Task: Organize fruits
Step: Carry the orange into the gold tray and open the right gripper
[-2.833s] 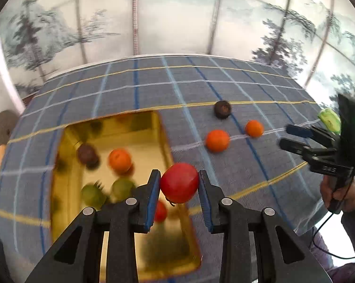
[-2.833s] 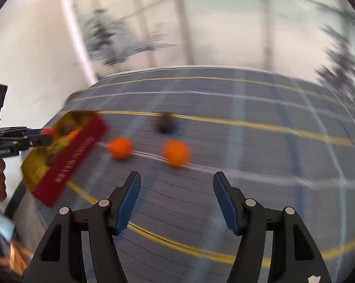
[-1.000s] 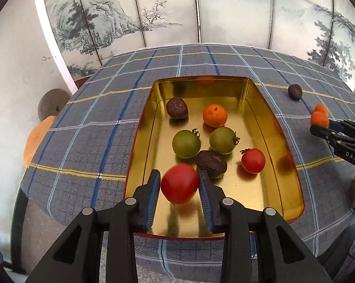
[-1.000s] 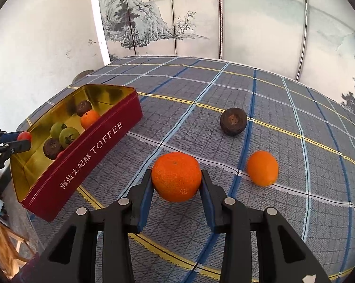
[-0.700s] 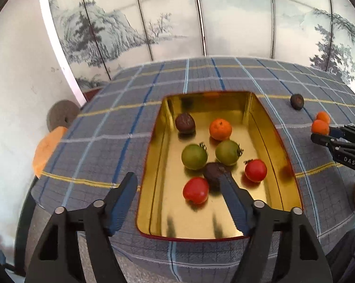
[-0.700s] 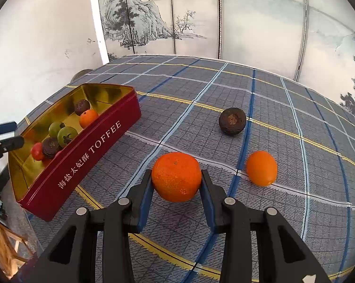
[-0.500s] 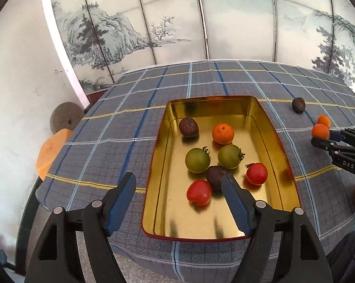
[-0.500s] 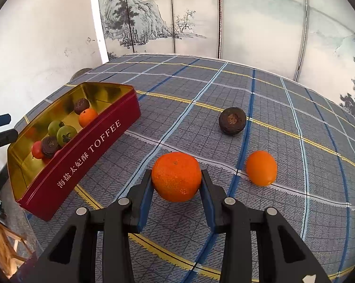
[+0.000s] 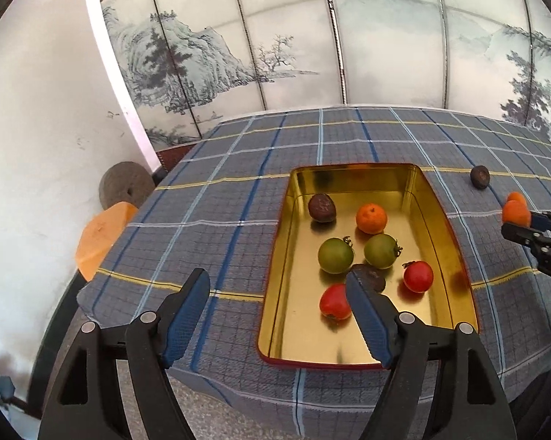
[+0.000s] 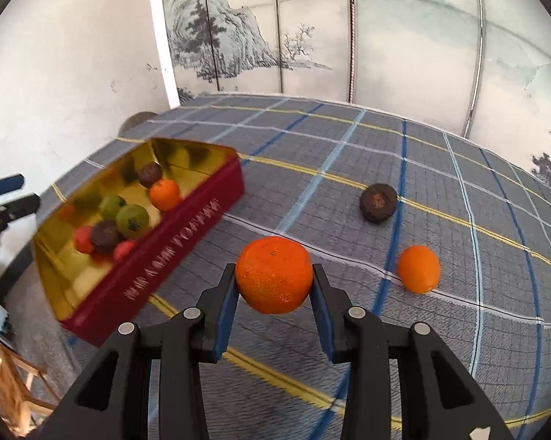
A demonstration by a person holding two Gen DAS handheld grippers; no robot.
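A tin (image 9: 352, 167), gold inside and red outside, sits on the plaid cloth. It holds two red tomatoes (image 9: 334, 301), two green ones (image 9: 336, 255), two dark fruits (image 9: 322, 208) and an orange (image 9: 371, 218). My left gripper (image 9: 275, 278) hangs open and empty above the tin's near left rim. In the right wrist view the right gripper (image 10: 274, 273) is shut on a large orange (image 10: 273, 275), lifted off the cloth to the right of the tin (image 10: 173, 256). A dark fruit (image 10: 378, 202) and a small orange (image 10: 419, 269) lie on the cloth beyond it.
A painted folding screen (image 9: 312, 55) stands behind the table. Left of the table are a stone disc (image 9: 125, 189) and an orange stool (image 9: 101, 234). The cloth's front edge (image 9: 297, 381) hangs just below my left gripper. A wooden chair (image 10: 8, 385) stands low at the left.
The left gripper has let go of the red tomato, which now lies in the tin; its jaws stand wide and it has drawn back and up. The right gripper still holds its orange.
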